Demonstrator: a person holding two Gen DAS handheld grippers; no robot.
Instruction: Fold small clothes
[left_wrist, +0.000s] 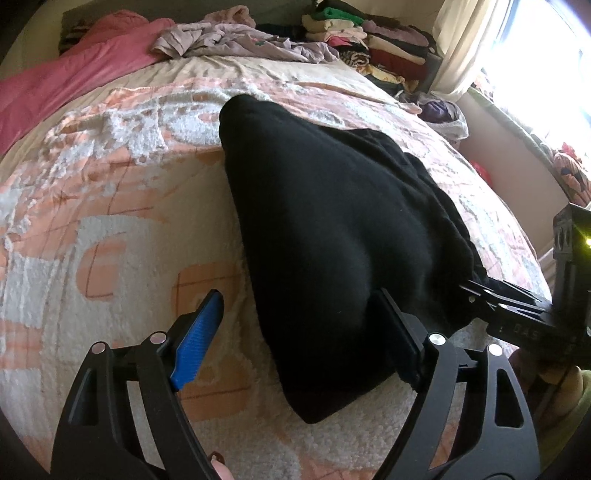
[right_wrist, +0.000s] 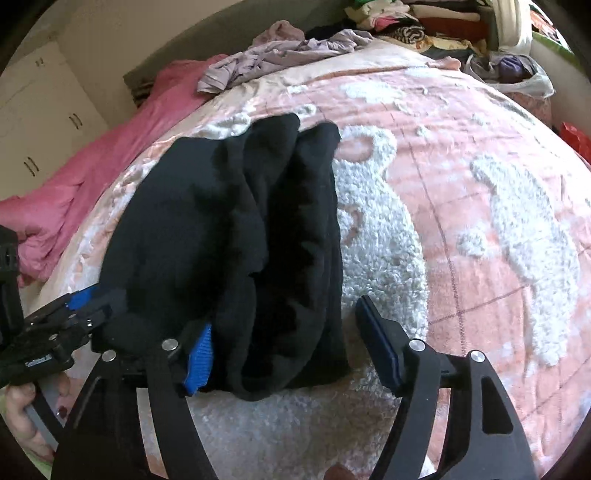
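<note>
A black garment lies folded in a long bundle on the pink-and-white bedspread. My left gripper is open at its near left edge. The blue pad hangs clear over the bedspread, and the other finger rests against the cloth. In the right wrist view the black garment shows stacked folds, and its near end lies between the wide jaws of my right gripper. The right finger stands apart from the cloth. My left gripper shows at the garment's left edge, and my right gripper at its right edge.
A heap of lilac clothes lies at the far end of the bed. A pink blanket covers the left side. Stacks of folded clothes stand at the back right, beside a curtain and a bag of clothes.
</note>
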